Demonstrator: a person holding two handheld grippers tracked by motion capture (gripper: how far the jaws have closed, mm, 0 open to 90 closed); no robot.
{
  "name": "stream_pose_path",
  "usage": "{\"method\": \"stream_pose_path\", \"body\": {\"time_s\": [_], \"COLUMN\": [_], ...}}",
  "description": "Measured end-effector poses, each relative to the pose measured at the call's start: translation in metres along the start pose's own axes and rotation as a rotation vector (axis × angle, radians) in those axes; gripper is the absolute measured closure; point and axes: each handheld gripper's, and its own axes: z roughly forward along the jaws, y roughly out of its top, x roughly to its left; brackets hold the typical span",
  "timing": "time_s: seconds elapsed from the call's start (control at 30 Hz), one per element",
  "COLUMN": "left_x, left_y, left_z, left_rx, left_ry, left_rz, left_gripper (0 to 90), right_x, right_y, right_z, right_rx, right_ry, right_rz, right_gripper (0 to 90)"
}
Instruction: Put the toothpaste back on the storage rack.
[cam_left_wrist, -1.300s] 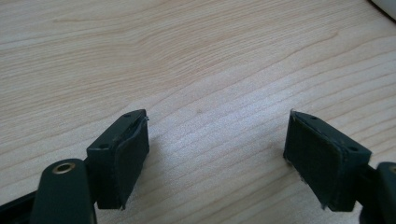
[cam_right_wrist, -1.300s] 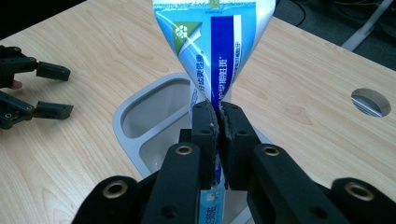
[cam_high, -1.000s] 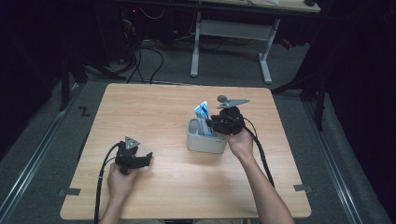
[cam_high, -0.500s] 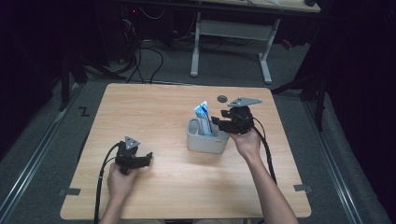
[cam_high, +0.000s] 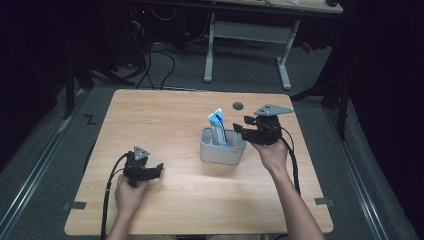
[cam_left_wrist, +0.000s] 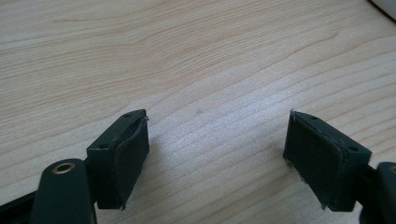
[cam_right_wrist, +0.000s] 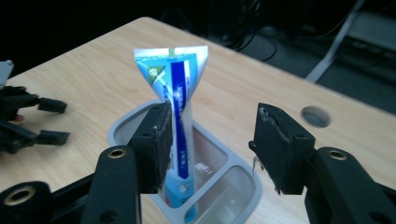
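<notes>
A blue and white toothpaste tube (cam_high: 216, 122) (cam_right_wrist: 180, 93) stands upright in a grey cup (cam_high: 220, 150) (cam_right_wrist: 238, 186) at the middle of the wooden table (cam_high: 165, 120). My right gripper (cam_high: 240, 127) (cam_right_wrist: 212, 135) hovers just right of the cup, pointing at the tube. Its jaws have just been opening and now stand open with nothing between the pads; the tube stands a little beyond the tips. My left gripper (cam_high: 159, 169) (cam_left_wrist: 217, 140) rests low at the front left, open over bare wood.
A round cable hole (cam_high: 238, 105) (cam_right_wrist: 315, 116) lies in the table behind the cup. A desk frame (cam_high: 245, 35) and cables stand on the floor beyond the far edge. The left gripper (cam_right_wrist: 42, 121) appears far off in the right gripper view.
The right gripper let go of the tube, opened its jaws and drew back to the right and slightly up. The tube stays standing in the cup. The left hand kept still.
</notes>
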Motion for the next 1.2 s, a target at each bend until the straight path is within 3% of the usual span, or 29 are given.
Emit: {"method": "stream_pose_path", "body": {"time_s": [0.4,0.7,1.03,1.2], "left_x": [0.000,0.000,0.000,0.000], "left_y": [0.000,0.000,0.000,0.000], "left_z": [0.000,0.000,0.000,0.000], "left_rx": [0.000,0.000,-0.002,-0.002], "left_ry": [0.000,0.000,0.002,0.003], "left_rz": [-0.001,-0.001,-0.001,0.000], "left_gripper": [22.3,22.3,22.2,22.2], "right_x": [-0.007,-0.007,-0.020,-0.023], "right_y": [-0.003,-0.006,-0.019,-0.021], "right_z": [-0.013,-0.024,-0.039,-0.045], "right_rx": [-0.029,-0.042,-0.068,-0.086], "right_ry": [-0.020,-0.060,-0.082,-0.066], "right_rz": [0.012,-0.015,0.032,0.055], "right_gripper": [46.9,46.5,46.7,46.8]}}
